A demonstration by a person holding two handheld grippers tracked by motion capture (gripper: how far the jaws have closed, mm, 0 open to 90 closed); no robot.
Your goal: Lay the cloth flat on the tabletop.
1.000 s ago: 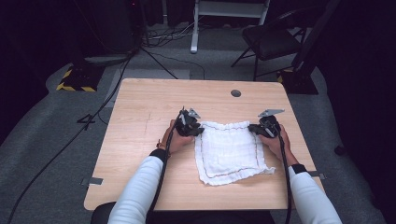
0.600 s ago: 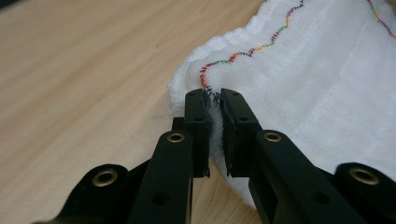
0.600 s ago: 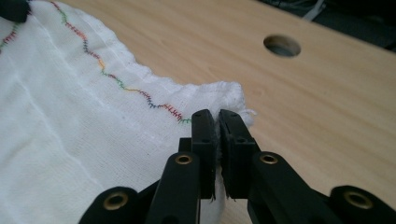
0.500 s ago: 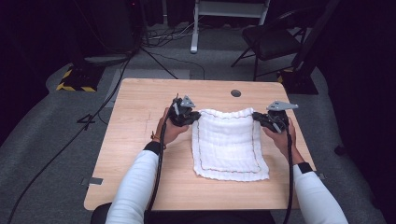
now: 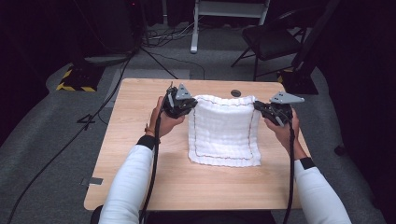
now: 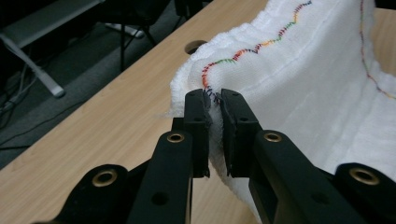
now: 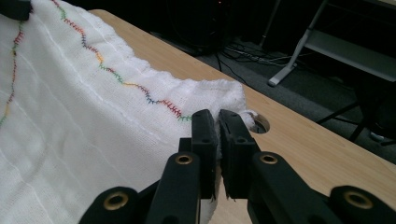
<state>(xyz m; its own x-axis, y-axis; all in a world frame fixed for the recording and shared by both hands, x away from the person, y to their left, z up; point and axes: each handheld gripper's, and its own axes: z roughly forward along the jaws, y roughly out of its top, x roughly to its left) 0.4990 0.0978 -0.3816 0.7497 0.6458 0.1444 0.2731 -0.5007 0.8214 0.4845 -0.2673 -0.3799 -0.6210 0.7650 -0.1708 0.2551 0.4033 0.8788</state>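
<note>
We hold the cloth (image 5: 224,128) by its two far corners.
Left gripper (image 5: 183,103) clamped at ten o'clock, right gripper (image 5: 268,111) at two; cloth hangs toward six.

The white cloth (image 5: 225,130) is soft, ribbed woven cotton with coloured stitching, lying on a smooth, matt pale wooden table (image 5: 140,100).
</note>
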